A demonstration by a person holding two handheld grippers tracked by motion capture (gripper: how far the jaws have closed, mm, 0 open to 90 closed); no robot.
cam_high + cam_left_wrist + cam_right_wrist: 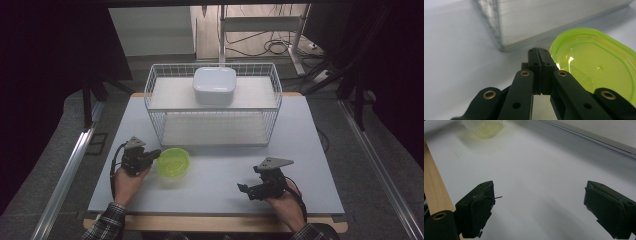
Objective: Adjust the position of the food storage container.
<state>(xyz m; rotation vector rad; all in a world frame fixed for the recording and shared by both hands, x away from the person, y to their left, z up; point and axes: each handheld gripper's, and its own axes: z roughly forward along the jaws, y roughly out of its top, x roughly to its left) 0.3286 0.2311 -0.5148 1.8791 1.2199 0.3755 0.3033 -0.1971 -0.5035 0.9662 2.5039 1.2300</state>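
A translucent green bowl (pixel 173 161) sits on the white tabletop (pixel 215 180), just in front of the wire rack. My left gripper (pixel 155 153) is shut with nothing between its jaws, and its tips lie right at the bowl's left rim. In the left gripper view the closed tips (pixel 537 53) rest against the edge of the green bowl (pixel 596 65); I cannot tell whether they touch it. My right gripper (pixel 245 190) is held low near the front right and stands open and empty. In the right gripper view its jaws (pixel 539 192) are wide apart over bare table, with the bowl (pixel 486 127) far off.
A white wire rack (pixel 212 105) stands across the back of the table, with a white lidded container (pixel 215 85) on its upper shelf. Its lower corner (pixel 499 37) is close ahead of the left gripper. The table's wooden front edge (pixel 434 190) runs beside the right gripper.
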